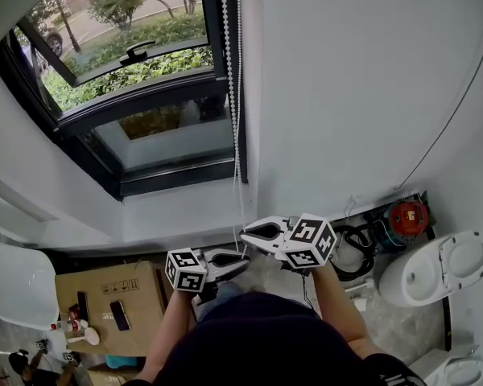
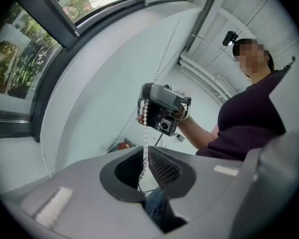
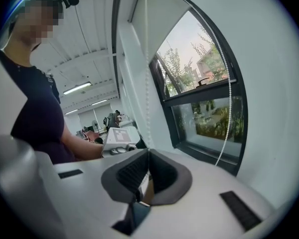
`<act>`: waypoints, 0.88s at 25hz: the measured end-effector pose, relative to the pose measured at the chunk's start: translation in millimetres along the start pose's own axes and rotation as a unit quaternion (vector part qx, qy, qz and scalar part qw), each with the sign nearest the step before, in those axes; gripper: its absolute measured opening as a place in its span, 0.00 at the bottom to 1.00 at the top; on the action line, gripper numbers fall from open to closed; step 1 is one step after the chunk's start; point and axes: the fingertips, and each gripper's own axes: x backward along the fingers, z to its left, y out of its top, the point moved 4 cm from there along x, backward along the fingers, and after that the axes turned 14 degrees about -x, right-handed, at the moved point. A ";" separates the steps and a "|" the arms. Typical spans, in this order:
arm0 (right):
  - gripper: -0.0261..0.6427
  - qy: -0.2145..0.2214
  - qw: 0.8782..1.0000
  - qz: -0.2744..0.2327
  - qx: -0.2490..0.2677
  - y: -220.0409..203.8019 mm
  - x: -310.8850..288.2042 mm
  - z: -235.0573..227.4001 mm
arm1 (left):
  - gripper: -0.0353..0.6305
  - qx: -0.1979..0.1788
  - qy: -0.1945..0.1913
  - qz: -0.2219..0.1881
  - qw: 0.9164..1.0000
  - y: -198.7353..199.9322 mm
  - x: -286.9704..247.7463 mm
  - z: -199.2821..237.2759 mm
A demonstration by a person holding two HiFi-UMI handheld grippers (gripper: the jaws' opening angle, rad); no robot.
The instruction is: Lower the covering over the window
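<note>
One bead chain (image 1: 231, 87), long axis vertical

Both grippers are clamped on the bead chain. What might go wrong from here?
The bead chain is pinched at the very tips of the left gripper, so it may slip under load. The right gripper grips the same strand just above; uneven pulls might jerk it. The loose strand by the window frame may tangle.

Bead chain (image 1: 229, 55) top cut by upper edge; box (image 1: 145, 304) print illegible.

Left tongs (image 1: 245, 258) and right tongs (image 1: 244, 233) are both clamped shut, their tips close together.
</note>
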 end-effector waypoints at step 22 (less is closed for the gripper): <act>0.06 -0.016 0.999 0.033 -0.025 -31.0 -9.9 -21.6 | 0.27 -0.081 0.055 -0.065 0.993 77.8 27.6 4.2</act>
